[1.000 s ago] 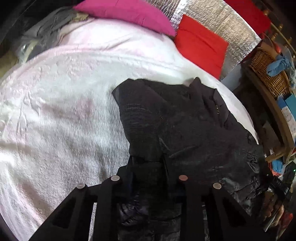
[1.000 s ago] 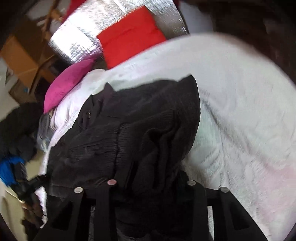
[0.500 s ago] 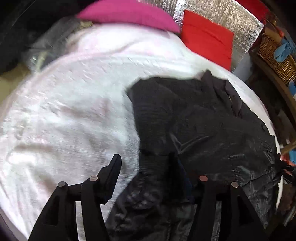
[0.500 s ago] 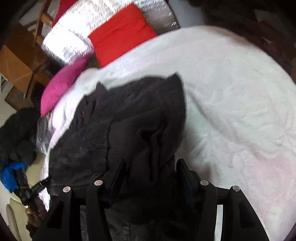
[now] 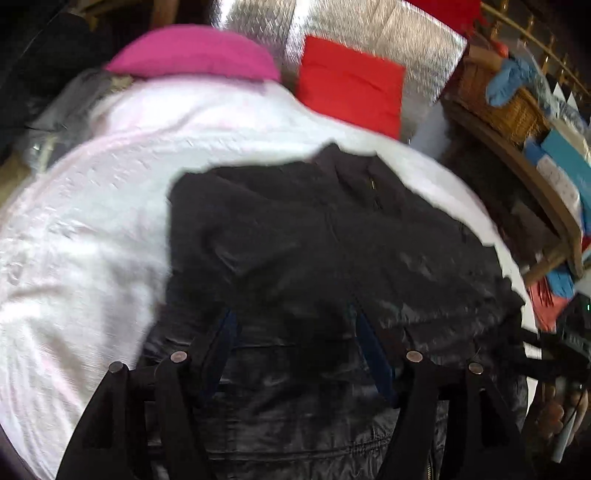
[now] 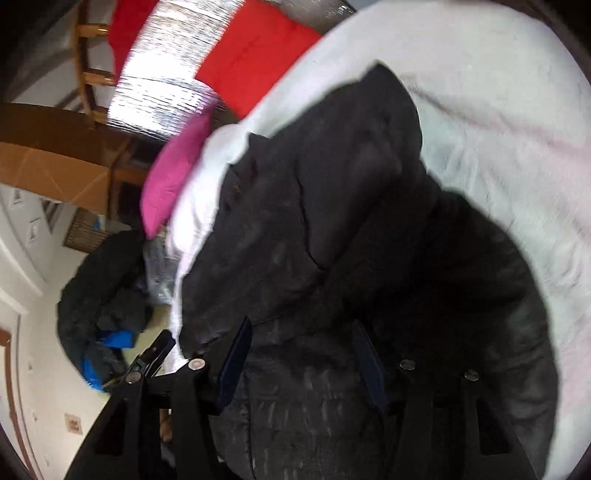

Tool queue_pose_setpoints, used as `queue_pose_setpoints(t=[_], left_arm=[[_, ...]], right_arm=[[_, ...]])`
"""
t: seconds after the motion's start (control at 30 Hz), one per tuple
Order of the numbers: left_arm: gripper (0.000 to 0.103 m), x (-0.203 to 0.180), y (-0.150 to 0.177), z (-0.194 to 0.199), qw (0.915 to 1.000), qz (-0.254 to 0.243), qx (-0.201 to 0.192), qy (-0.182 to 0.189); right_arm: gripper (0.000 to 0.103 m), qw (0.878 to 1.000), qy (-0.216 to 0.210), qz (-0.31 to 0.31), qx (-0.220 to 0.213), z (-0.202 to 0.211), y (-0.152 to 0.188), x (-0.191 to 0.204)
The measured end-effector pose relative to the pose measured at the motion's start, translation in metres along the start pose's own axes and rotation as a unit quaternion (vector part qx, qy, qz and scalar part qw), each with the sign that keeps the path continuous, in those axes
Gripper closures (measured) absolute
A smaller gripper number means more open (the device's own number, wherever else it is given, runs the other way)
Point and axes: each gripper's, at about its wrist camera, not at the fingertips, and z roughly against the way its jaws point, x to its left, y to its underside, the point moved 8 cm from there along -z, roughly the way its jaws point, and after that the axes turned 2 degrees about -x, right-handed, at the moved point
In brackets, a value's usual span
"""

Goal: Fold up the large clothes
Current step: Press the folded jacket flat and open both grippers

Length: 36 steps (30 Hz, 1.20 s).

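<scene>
- White-covered bed (image 5: 85, 236) as the work surface, silver quilted panel (image 5: 369, 33) behind its head end.
- Large black padded jacket (image 5: 332, 251) spread across the bed, collar end toward the red rectangular cushion (image 5: 351, 85), shiny hem nearest the cameras.
- Left gripper (image 5: 295, 325) low over the hem, fingers spread wide apart, nothing pinched between them.
- Right gripper (image 6: 303, 339) likewise parted, hovering at a bunched dark fold, gripping nothing.
- Step in hand, as judged: taking a fresh hold on the hem for the next fold.
- Best done by biting both layers of cloth well inside the edge, each side level with the other, then lifting together toward the red cushion so the fold landed straight.
- Counted: one jacket, two grippers, one red cushion on the bed, one pink oval cushion (image 5: 192, 51) left of it, one wicker basket (image 5: 506, 107) to its right.
</scene>
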Motion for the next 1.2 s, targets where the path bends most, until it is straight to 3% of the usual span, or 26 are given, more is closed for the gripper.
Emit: queue_pose_setpoints(t=[0.13, 0.27, 0.3, 0.33, 0.5, 0.7, 0.87, 0.93, 0.97, 1.0, 1.03, 1.13, 1.2], left_arm=[[0.035, -0.001, 0.006, -0.017, 0.9996, -0.006, 0.018, -0.021], [0.035, -0.002, 0.005, -0.014, 0.9996, -0.007, 0.015, -0.021], [0.035, -0.002, 0.005, -0.013, 0.9997, -0.003, 0.015, -0.019], [0.035, -0.002, 0.006, -0.012, 0.9997, 0.001, 0.015, -0.017], [0.035, -0.003, 0.014, 0.014, 0.9996, -0.008, -0.004, -0.028], [0.035, 0.005, 0.031, 0.007, 0.9983, -0.002, 0.025, -0.053], [0.035, 0.0, 0.023, 0.022, 0.999, -0.017, 0.002, -0.043], [0.034, 0.009, 0.015, 0.039, 0.9994, 0.0, -0.02, -0.029], [0.029, 0.015, 0.012, 0.045, 0.9992, 0.01, -0.028, -0.026], [0.026, 0.025, 0.008, 0.054, 0.9985, 0.028, -0.04, -0.023], [0.02, 0.034, 0.004, 0.061, 0.9975, 0.046, -0.05, -0.019], [0.018, 0.059, 0.002, 0.066, 0.9946, 0.089, -0.052, -0.011], [0.018, 0.07, 0.003, 0.057, 0.9939, 0.102, -0.037, -0.016]], right_arm=[[0.041, 0.999, -0.001, -0.03, -0.025, -0.016, -0.008, 0.004], [0.042, 0.998, 0.016, 0.002, -0.065, -0.024, -0.017, 0.016], [0.048, 0.997, 0.043, 0.017, -0.068, -0.028, -0.015, 0.015], [0.065, 0.995, 0.062, 0.026, -0.069, -0.03, -0.014, 0.014], [0.07, 0.985, 0.092, 0.087, -0.12, -0.008, -0.011, 0.029], [0.069, 0.987, 0.122, 0.076, -0.078, -0.023, -0.006, 0.007], [0.067, 0.99, 0.115, 0.062, -0.048, -0.005, 0.005, 0.016], [0.062, 0.991, 0.102, 0.065, -0.049, 0.01, 0.01, 0.02], [0.052, 0.991, 0.098, 0.069, -0.057, 0.02, 0.011, 0.021], [0.029, 0.991, 0.091, 0.073, -0.072, 0.032, 0.011, 0.024], [0.023, 0.989, 0.084, 0.079, -0.093, 0.044, 0.009, 0.028], [0.022, 0.985, 0.085, 0.077, -0.13, 0.067, -0.004, 0.032], [0.022, 0.982, 0.114, 0.058, -0.141, 0.07, -0.019, 0.025]])
